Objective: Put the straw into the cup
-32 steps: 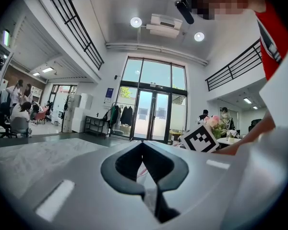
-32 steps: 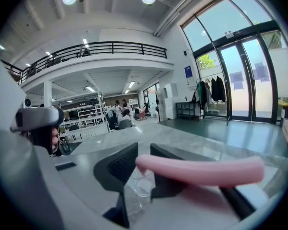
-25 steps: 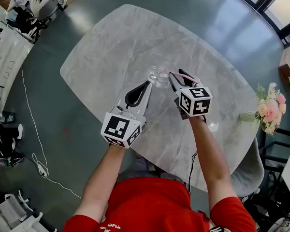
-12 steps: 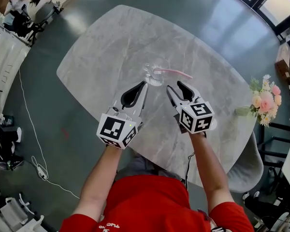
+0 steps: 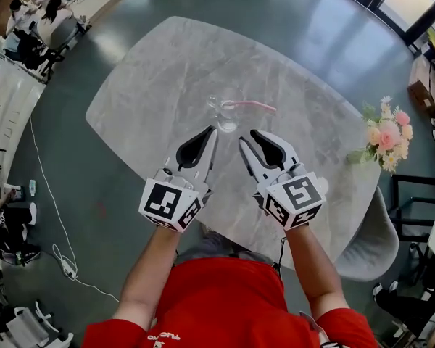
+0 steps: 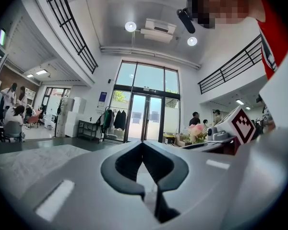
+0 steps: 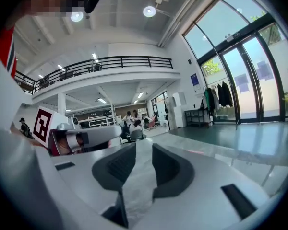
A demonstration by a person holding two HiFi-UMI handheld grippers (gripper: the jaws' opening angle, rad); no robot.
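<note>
Head view shows both grippers held over the grey marble table [image 5: 152, 71], short of the clear cup [image 5: 219, 113], where the pink straw [image 5: 252, 106] sits with its free end slanting out over the rim to the right. Left gripper [image 5: 212, 130] has its fingers pressed tip to tip around nothing. Right gripper [image 5: 247, 136] has its fingers partly spread; they have just been closing, with nothing between them.
</note>
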